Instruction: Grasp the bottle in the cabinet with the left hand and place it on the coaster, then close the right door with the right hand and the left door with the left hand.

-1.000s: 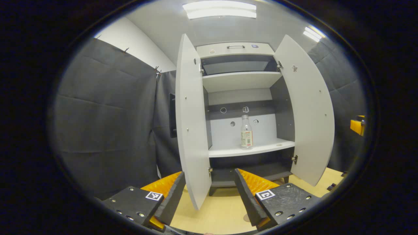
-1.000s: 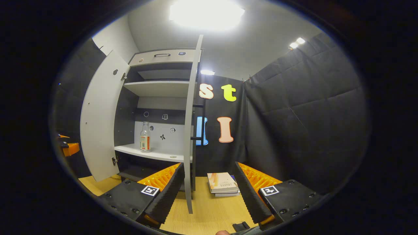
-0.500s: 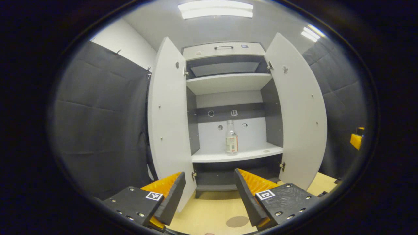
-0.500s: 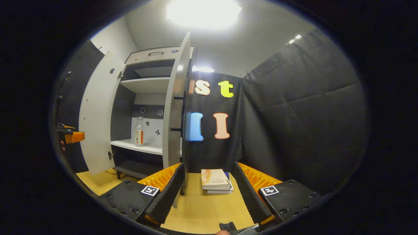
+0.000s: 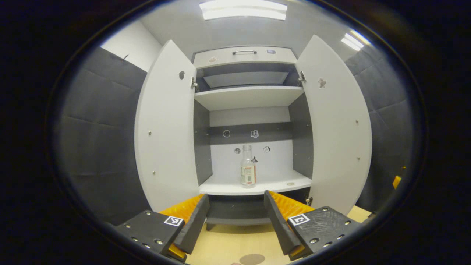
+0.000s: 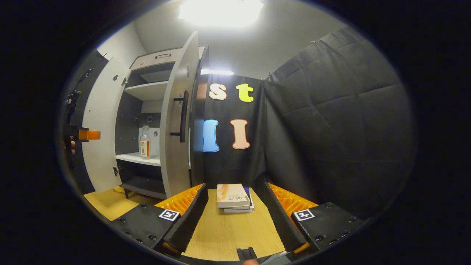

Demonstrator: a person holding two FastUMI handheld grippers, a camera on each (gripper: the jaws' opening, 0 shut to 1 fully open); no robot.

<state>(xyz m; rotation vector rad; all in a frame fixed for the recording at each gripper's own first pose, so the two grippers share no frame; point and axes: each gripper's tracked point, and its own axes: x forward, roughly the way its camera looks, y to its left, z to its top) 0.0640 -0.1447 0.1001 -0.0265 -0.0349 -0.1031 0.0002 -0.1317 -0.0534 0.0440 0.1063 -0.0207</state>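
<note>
Dark padded cloth walls close in a pale wooden counter (image 5: 235, 241) under ceiling lights. A cabinet (image 5: 244, 57) stands on it, both doors wide open, with the bottle (image 5: 248, 171) upright on its lower shelf (image 5: 276, 185). The coaster (image 5: 252, 259) lies on the counter in front. Books (image 6: 232, 197) are stacked near the right gripper (image 6: 235, 217). Both it and the left gripper (image 5: 235, 217) have jaws open, holding nothing.

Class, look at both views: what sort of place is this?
Probably a staged recording booth, not a real home: dark quilted cloth walls, one open cabinet holding a single bottle, and a wooden table.
</note>
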